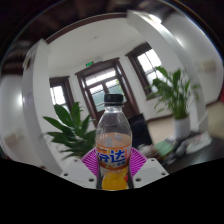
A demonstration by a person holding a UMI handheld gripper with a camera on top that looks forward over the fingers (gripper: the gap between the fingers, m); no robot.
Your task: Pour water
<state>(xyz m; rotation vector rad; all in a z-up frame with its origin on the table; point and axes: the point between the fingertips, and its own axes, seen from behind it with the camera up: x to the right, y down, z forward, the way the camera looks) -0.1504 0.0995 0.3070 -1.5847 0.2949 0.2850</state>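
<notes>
A clear plastic bottle (113, 140) with a dark cap, a blue-and-orange label and orange drink in its lower part stands upright between my fingers. My gripper (113, 166) is shut on the bottle: the pink pads (90, 163) press against its label from both sides. The bottle is lifted into the air, with the room behind it. Its base is hidden below the fingers.
Green potted plants stand to the left (68, 128) and to the right (176, 95) behind the bottle. A dark-framed door (100, 85) and windows (150, 62) line the far wall. A dark table edge (185, 155) shows at the right.
</notes>
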